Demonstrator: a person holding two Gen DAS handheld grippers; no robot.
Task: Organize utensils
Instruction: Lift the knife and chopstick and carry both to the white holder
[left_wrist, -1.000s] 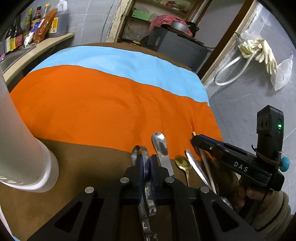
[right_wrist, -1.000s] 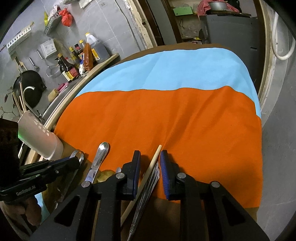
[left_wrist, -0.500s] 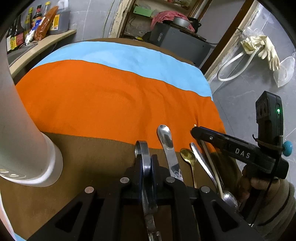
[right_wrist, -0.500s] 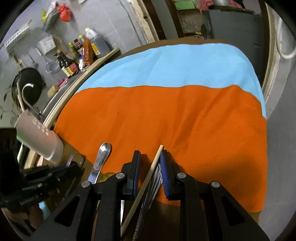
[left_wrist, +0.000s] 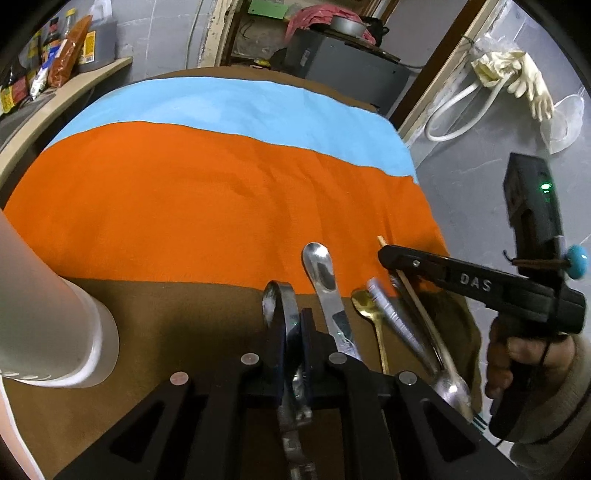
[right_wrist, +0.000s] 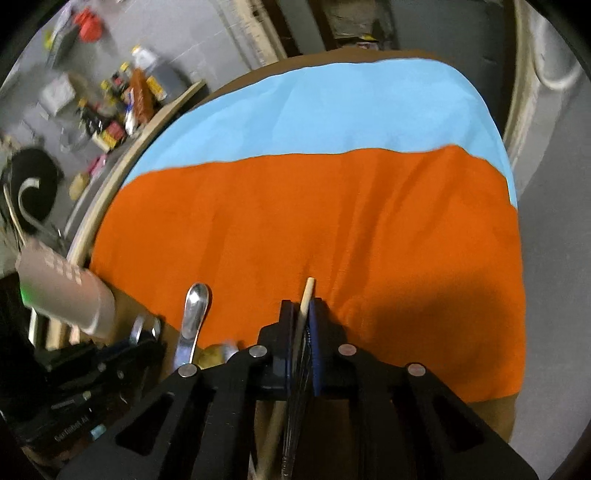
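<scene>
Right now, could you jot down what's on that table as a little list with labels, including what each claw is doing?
left claw: shut on a metal utensil
right claw: shut on a wooden chopstick
loose utensils: big spoon, gold spoon, lying between the claws
holder: pale cylinder, far left
cloth: blue, orange and brown bands

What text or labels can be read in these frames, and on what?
"DAS": raised letters on the side of the right tongs.
Lettering on the left tongs in the right wrist view: too blurred to read.
Labels on the shelf bottles: too small to read.
</scene>
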